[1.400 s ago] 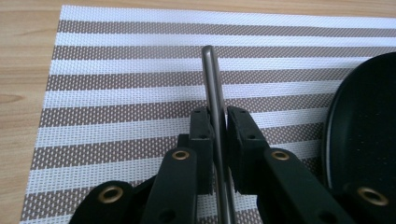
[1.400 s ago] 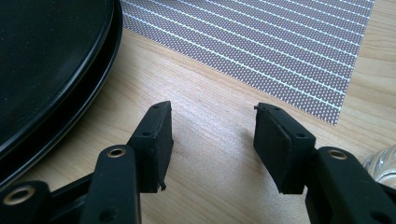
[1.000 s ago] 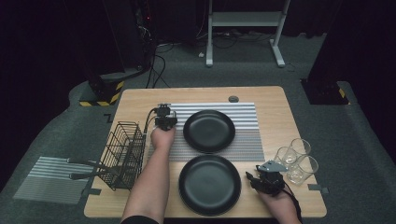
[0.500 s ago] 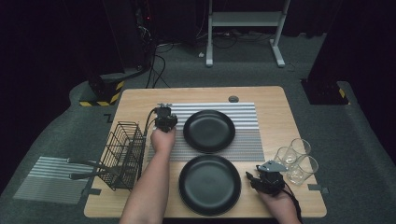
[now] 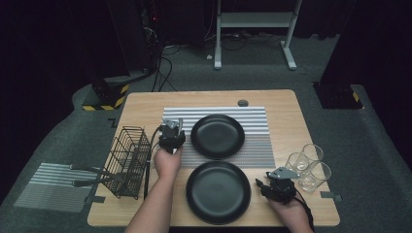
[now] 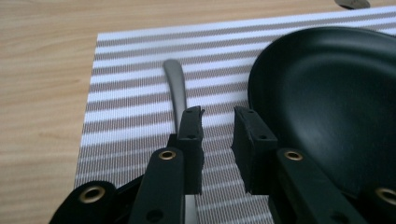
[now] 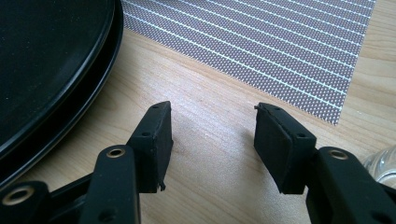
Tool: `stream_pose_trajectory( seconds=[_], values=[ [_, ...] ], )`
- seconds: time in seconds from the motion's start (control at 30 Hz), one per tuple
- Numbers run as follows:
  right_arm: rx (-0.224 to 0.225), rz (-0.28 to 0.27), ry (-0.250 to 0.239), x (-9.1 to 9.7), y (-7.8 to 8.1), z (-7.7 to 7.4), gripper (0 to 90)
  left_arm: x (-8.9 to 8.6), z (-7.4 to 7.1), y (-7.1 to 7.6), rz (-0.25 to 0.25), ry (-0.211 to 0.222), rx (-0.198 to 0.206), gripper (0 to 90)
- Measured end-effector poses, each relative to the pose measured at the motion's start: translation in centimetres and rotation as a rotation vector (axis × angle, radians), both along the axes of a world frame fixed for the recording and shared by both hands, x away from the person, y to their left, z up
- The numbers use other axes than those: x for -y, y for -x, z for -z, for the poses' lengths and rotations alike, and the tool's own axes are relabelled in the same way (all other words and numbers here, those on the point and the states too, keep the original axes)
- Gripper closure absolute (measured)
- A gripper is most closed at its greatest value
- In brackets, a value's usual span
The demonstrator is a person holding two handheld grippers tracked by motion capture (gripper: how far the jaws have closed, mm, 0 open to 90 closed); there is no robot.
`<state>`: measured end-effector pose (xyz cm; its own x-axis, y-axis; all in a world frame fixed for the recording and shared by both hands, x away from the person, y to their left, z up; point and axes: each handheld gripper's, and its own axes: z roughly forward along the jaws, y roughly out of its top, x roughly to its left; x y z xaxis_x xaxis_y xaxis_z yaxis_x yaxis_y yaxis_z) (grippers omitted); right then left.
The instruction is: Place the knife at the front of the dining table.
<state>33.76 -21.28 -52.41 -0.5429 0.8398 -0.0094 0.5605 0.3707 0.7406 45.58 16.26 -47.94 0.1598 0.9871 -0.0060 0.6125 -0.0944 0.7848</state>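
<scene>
Dark carpet and black curtains surround a light wooden table [image 5: 145, 109] that carries a striped placemat [image 5: 262, 145]. On the placemat sits a black plate [image 5: 217, 136]; a second black plate [image 5: 217, 191] lies nearer the person, on bare wood. A metal utensil handle [image 6: 175, 88] lies on the placemat just left of the far plate. The left gripper [image 5: 171, 133] hovers over its near end, and its jaws have just been opening: they stand apart, the handle passing beside the left-hand jaw, unpinched. A black wire basket [image 5: 128, 160] stands at the table's left edge. The right gripper [image 5: 278, 187] rests low over bare wood beside the near plate, jaws spread on nothing, with three clear glasses [image 5: 307, 167] just to its right.
</scene>
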Motion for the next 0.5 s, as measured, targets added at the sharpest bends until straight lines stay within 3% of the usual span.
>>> stream_pose_trajectory(
  seconds=[0.1,0.27,0.5],
  values=[
    [-0.001,-0.002,0.003,0.0,0.0,0.0,46.3,0.0,0.4,0.9,0.002,-0.018,-0.005,72.8],
    [0.001,-0.004,0.004,0.0,0.0,0.0,46.3,0.0,0.6,2.1,0.006,-0.009,0.019,74.0],
    [0.004,-0.007,0.005,0.1,0.0,0.0,46.2,-0.7,1.3,4.7,0.016,-0.041,0.036,79.7]
  ],
)
